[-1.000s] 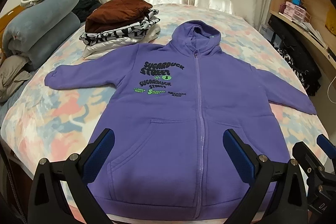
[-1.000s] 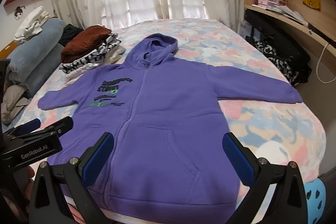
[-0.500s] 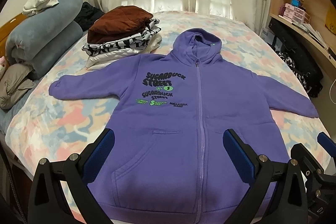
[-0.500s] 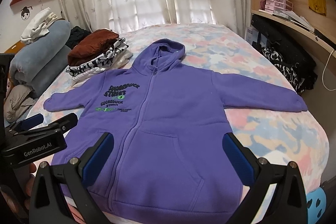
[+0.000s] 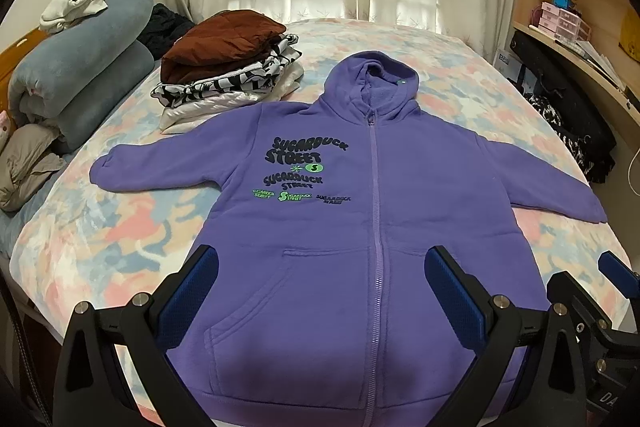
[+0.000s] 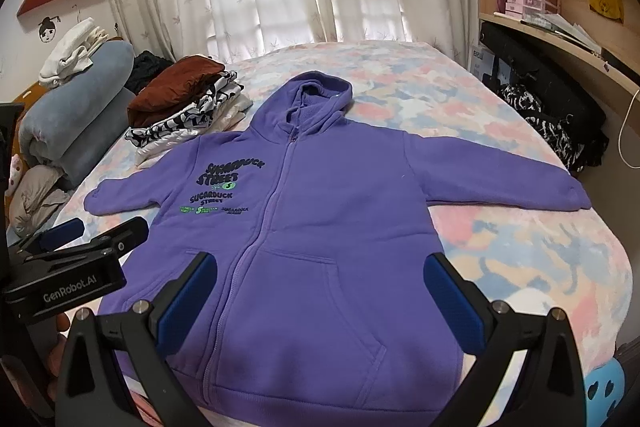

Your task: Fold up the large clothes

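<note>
Purple fleece fills the middle of both views: a large zip-up hoodie (image 5: 372, 227) lies face up and flat on the bed (image 5: 100, 227), hood pointing away from you, zipper closed, both sleeves spread out to the sides, hem at the near edge. Your left gripper (image 5: 320, 291) hovers above the pocket area with its blue-padded jaws spread wide and nothing between them — your right gripper (image 6: 320, 291) does the same, also wide and empty, just beside it. A stack of folded clothes (image 5: 228, 67) sits near the far left sleeve. The hoodie looks thick, soft and fairly heavy, so it will likely sag and drag rather than slide. Pinching a sleeve cuff (image 5: 102, 173) or the shoulder seam seems the surest hold; gather only one layer's edge, since bulky fleece may slip from a shallow bite.
</note>
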Available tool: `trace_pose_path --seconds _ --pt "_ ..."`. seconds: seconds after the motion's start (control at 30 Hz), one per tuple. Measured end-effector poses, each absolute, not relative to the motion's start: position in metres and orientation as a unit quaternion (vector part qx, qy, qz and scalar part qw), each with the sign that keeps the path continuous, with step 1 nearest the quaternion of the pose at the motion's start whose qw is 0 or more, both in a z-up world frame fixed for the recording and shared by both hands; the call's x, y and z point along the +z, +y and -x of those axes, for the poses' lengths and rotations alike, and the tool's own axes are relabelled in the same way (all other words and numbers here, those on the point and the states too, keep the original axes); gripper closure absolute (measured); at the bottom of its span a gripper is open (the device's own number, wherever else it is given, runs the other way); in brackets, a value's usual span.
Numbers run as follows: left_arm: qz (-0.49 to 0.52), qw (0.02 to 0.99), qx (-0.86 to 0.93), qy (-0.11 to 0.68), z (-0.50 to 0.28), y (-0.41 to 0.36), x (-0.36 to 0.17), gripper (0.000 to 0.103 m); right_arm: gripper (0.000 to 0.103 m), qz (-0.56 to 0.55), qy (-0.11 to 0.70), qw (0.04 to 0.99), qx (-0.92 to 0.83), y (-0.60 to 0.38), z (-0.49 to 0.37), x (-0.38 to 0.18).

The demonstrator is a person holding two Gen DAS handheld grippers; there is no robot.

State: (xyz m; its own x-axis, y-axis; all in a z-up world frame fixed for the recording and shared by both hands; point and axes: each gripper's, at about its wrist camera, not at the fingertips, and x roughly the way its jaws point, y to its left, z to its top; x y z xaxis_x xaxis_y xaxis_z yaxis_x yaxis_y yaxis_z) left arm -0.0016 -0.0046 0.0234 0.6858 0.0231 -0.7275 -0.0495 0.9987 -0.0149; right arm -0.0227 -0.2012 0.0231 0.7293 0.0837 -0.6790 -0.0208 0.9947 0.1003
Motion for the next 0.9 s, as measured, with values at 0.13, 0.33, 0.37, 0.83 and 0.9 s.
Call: trace_pose_path --seconds 0.13,0.33,0.37,0.83,0.9 --pt "0.011 0.918 0.016 0.396 -0.004 -0.011 0.023 0.001 0.000 -0.041 0.367 0.929 0.026 -0.202 0.022 0.023" --pt "0.005 0.920 0.009 0.393 -0.016 -0.020 0.027 0.001 0.000 -0.042 0.367 0.929 0.021 -0.214 0.012 0.024" --pt "0.003 0.921 0.009 0.389 -0.018 -0.021 0.028 0.001 0.000 -0.044 0.365 0.930 0.020 -0.217 0.010 0.025" --pt "0.012 0.920 -0.022 0.392 -0.067 -0.045 0.053 0.001 0.000 -0.038 0.344 0.938 0.034 -0.239 -0.024 0.053" --pt "0.020 0.923 -0.027 0.384 -0.074 -0.049 0.057 0.001 0.000 -0.037 0.336 0.941 0.028 -0.247 -0.030 0.061"
